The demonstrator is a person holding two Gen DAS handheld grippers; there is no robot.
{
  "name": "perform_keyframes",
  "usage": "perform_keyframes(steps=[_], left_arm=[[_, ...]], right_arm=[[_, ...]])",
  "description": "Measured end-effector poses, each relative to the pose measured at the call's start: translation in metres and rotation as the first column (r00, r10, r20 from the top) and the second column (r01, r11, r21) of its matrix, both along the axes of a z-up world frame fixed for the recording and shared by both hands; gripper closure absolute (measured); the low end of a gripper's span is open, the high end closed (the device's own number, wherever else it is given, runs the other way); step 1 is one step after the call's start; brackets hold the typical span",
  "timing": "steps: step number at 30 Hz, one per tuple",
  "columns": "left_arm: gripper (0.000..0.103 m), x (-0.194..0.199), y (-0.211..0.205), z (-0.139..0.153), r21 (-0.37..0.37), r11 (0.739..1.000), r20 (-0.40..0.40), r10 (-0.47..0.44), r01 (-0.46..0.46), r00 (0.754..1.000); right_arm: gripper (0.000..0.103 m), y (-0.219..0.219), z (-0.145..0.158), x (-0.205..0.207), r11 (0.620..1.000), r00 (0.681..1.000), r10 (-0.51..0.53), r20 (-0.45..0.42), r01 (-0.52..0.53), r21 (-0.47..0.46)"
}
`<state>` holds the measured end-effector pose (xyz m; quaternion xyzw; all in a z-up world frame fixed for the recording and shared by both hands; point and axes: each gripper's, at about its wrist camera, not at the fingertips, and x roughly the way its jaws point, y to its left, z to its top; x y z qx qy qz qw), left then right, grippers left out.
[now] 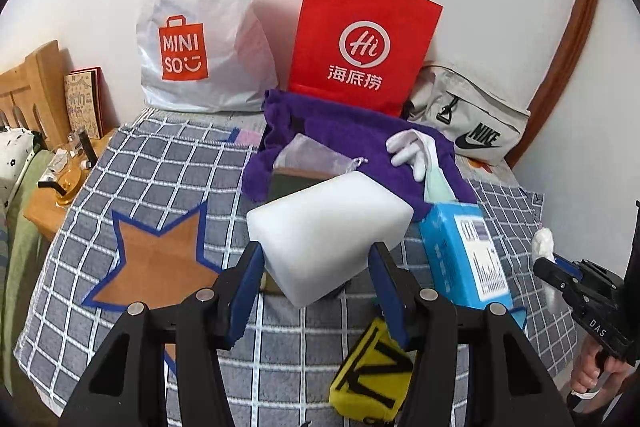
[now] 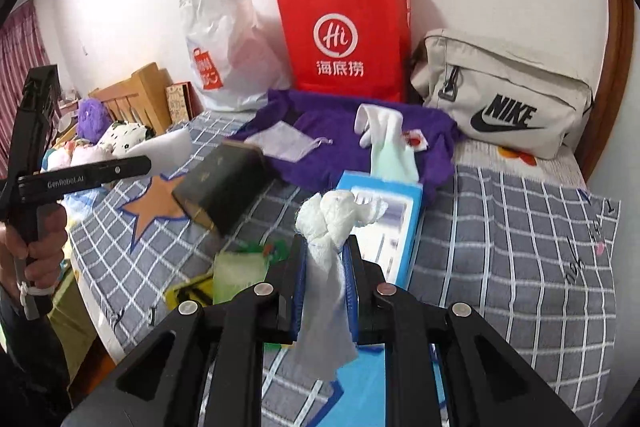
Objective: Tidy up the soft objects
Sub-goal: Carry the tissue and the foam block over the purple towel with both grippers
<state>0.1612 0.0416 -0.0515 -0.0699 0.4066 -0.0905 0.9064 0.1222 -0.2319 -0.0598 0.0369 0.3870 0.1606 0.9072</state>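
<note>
Left wrist view has the left gripper [image 1: 316, 259] clamped on a white foam block [image 1: 324, 243], its blue pads pressed against the block's two sides, the block lifted clear of the grey checked blanket [image 1: 160, 187]. Right wrist view has the right gripper [image 2: 326, 255] nearly closed on a knotted white cloth [image 2: 332, 223]; the knot bulges above the fingertips and the loose tail hangs down between the jaws.

Just beyond both grippers lies a blue box [image 1: 464, 251] on the blanket, with a yellow pouch [image 1: 372, 375] below the left gripper. Past the foam block a purple towel [image 1: 352, 131] is spread out, bearing a small mesh bag [image 1: 312, 157] and a white glove [image 1: 404, 151]. A dark box [image 2: 220, 183] sits near the orange star patch [image 1: 156, 267].

Against the wall stand a white plastic bag [image 1: 208, 15], a red paper bag [image 1: 360, 39] and a beige Nike bag [image 1: 472, 115].
</note>
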Motion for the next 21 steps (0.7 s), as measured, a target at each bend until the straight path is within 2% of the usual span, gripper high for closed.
perform_keyframes(steps=[14, 21], left_arm=[[0.051, 0.051, -0.006, 0.023, 0.017, 1.0, 0.025, -0.006, 0.005, 1.0], [0.051, 0.078, -0.008, 0.02, 0.011, 1.0, 0.019, 0.006, -0.006, 1.0]], right_arm=[[0.086, -0.01, 0.023, 0.062, 0.999, 0.999, -0.042, 0.023, 0.042, 0.023], [0.086, -0.018, 0.027, 0.086, 0.997, 0.997, -0.07, 0.019, 0.07, 0.014]])
